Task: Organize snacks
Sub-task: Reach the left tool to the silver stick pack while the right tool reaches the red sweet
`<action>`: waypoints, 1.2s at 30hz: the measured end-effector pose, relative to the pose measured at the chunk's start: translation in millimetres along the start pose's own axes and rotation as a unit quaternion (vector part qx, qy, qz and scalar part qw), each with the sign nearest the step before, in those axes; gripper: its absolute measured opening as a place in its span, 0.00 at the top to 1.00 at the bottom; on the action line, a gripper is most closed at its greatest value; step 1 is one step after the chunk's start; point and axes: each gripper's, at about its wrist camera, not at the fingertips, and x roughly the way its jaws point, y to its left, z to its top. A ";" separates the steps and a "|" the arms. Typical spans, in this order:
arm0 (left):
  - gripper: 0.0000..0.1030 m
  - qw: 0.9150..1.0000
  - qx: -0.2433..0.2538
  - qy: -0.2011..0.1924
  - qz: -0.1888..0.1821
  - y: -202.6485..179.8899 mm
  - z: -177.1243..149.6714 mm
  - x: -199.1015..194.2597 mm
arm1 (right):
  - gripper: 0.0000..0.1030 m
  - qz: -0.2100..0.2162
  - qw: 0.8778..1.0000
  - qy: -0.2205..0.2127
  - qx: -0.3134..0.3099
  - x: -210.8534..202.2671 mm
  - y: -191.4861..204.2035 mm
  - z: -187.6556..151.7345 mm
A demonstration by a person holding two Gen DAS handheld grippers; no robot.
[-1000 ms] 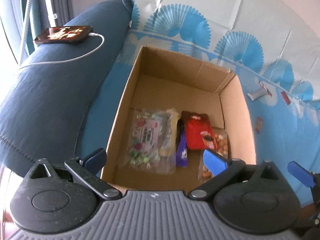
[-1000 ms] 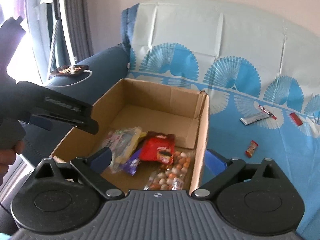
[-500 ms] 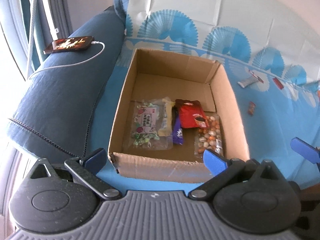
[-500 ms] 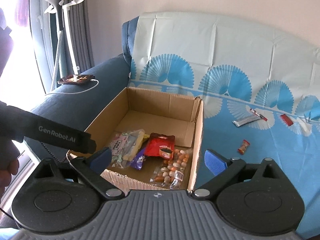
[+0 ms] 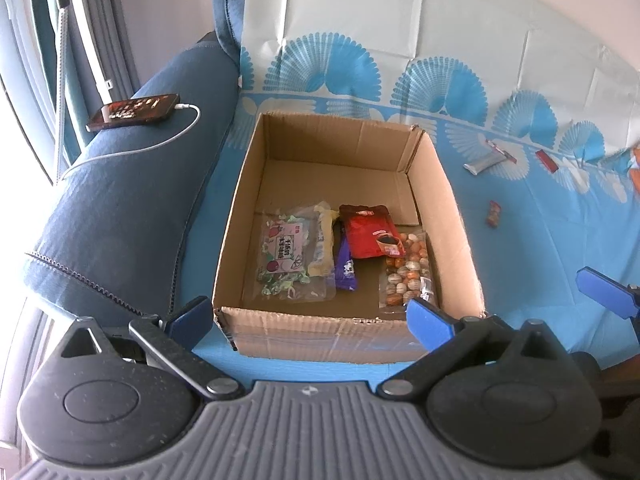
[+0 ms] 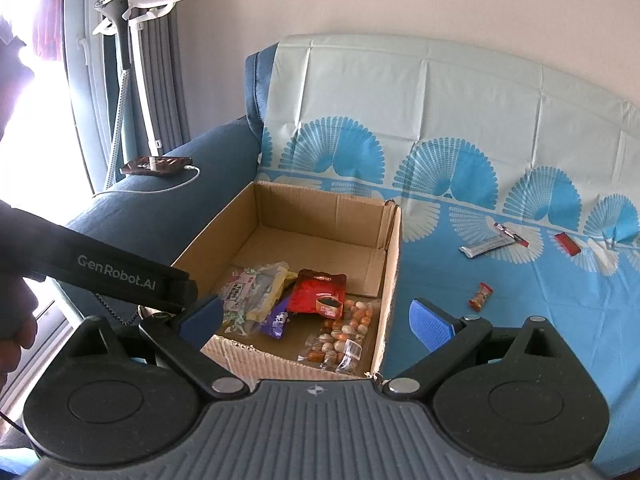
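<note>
An open cardboard box (image 5: 448, 200) (image 6: 390, 272) sits on the blue patterned sofa cover. Inside lie a clear candy bag (image 5: 286, 256) (image 6: 240, 294), a purple packet (image 5: 346, 270) (image 6: 278, 320), a red pouch (image 5: 370, 232) (image 6: 320, 292) and a bag of round sweets (image 5: 406, 276) (image 6: 344, 336). Loose on the cover to the right are a silver bar (image 5: 482, 162) (image 6: 486, 245), a red wrapper (image 5: 546, 160) (image 6: 567, 243) and a small red-orange candy (image 5: 493, 214) (image 6: 480, 296). My left gripper (image 5: 310, 318) hangs open before the box's near wall, holding nothing. My right gripper (image 6: 316, 320) is open too, empty, back from the box's near right corner.
A phone (image 5: 134, 112) (image 6: 158, 165) on a white charging cable lies on the dark blue sofa armrest (image 5: 120, 200) at the left. A stand with a white frame (image 6: 132, 60) and curtains rise behind it. The other gripper's blue fingertip (image 5: 604, 292) shows at the right edge.
Both grippers have pulled back and up from the box, so the whole box and more of the sofa show. Both stayed open; the snacks have not moved.
</note>
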 end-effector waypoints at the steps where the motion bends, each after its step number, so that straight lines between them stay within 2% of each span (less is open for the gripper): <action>1: 0.00 1.000 0.002 0.000 0.001 -0.8 0.4 0.0 | 0.03 0.000 1.000 0.000 0.001 -0.3 -0.4 -0.3; 15: 0.00 1.000 0.021 0.008 0.016 -17.1 5.5 3.8 | 0.03 0.012 1.000 0.001 0.024 -0.2 -14.6 -2.0; 23: 0.00 0.999 0.041 0.009 0.012 -34.7 19.2 7.0 | 0.02 0.009 0.999 -0.003 0.050 3.4 -37.1 -2.5; 29: 0.00 0.998 0.067 0.008 -0.002 -66.0 44.0 14.1 | 0.02 -0.030 0.994 -0.017 0.099 6.1 -85.3 -2.0; 36: 0.00 0.994 0.098 0.019 -0.036 -122.3 93.3 42.0 | 0.01 -0.113 0.985 -0.028 0.125 8.7 -167.4 -9.5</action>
